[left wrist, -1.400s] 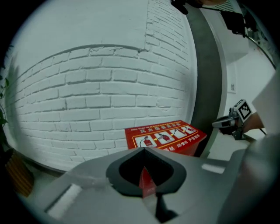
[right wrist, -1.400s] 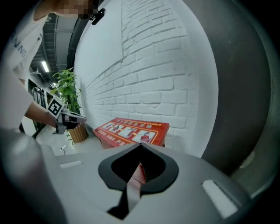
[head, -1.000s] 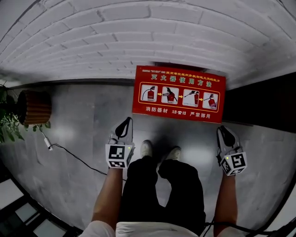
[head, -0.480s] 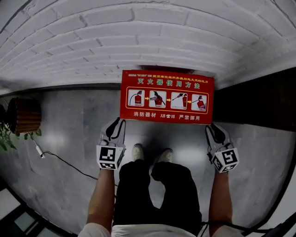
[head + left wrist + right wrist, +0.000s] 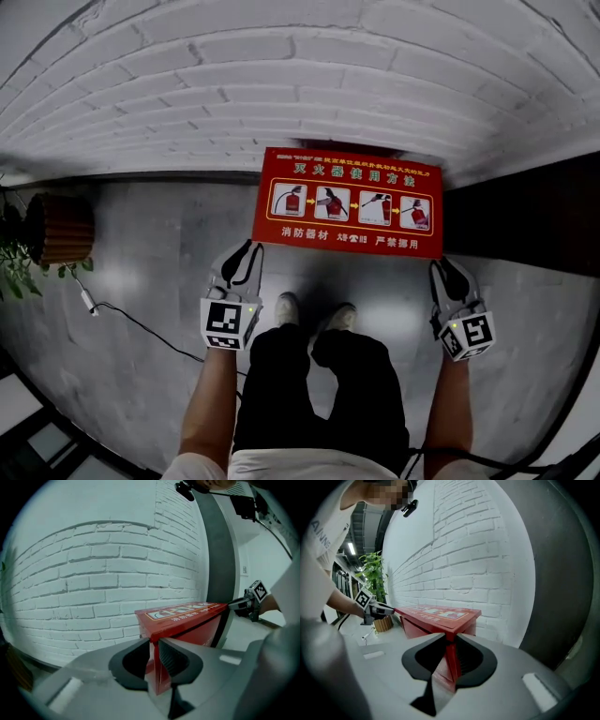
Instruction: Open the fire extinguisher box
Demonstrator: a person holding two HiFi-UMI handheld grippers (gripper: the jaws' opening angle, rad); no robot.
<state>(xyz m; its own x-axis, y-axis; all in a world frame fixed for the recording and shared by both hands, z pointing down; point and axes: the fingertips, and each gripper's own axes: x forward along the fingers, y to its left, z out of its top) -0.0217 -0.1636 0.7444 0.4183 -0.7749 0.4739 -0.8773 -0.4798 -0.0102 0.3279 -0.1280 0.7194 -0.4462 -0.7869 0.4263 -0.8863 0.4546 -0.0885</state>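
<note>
A red fire extinguisher box stands on the grey floor against a white brick wall, its lid printed with usage pictures. My left gripper is at the lid's front left corner and my right gripper at its front right corner. In the left gripper view the jaws stand almost together with the lid's red corner edge between them. The right gripper view shows the same: its jaws pinch the opposite corner of the lid, which slopes up a little above the box body.
A potted plant in a woven basket stands at the left by the wall, with a cable trailing over the floor. A dark panel runs along the right. The person's shoes are just in front of the box.
The head view has swung slightly sideways and back. Both grippers stay at the lid's front corners, a touch nearer to them than a second ago.
</note>
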